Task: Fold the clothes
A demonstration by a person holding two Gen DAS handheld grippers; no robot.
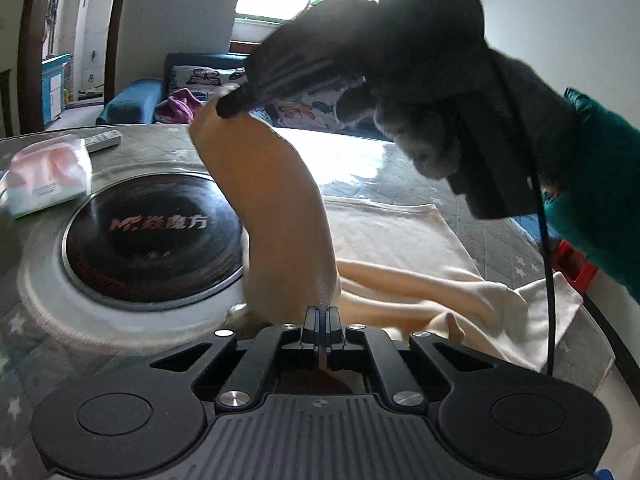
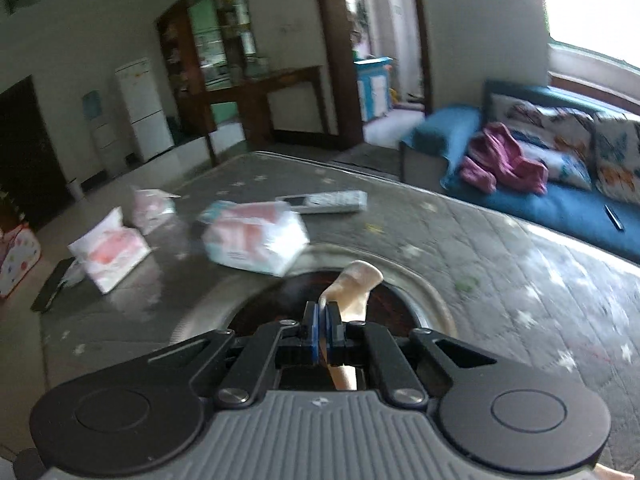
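Both claws clamped shut on the same cream garment [image 1: 400,248]. Left claw [image 1: 321,332] pinching cloth low, near the desk [image 1: 400,168]; right claw [image 1: 236,104] pinching the far end, raised well above. Between them, a stretched band of cloth, long axis rising up and away from the left claw. Rest of the garment heaped and spread on the desk, to the right of the left claw, beside the dark round hob [image 1: 156,236]. Seen along the right claw [image 2: 322,334], a cloth tip poking past the pads. Likely next: carrying the raised end across onto the spread part.

Both tongs, left [image 1: 321,334] and right [image 2: 321,334], clamped tight.
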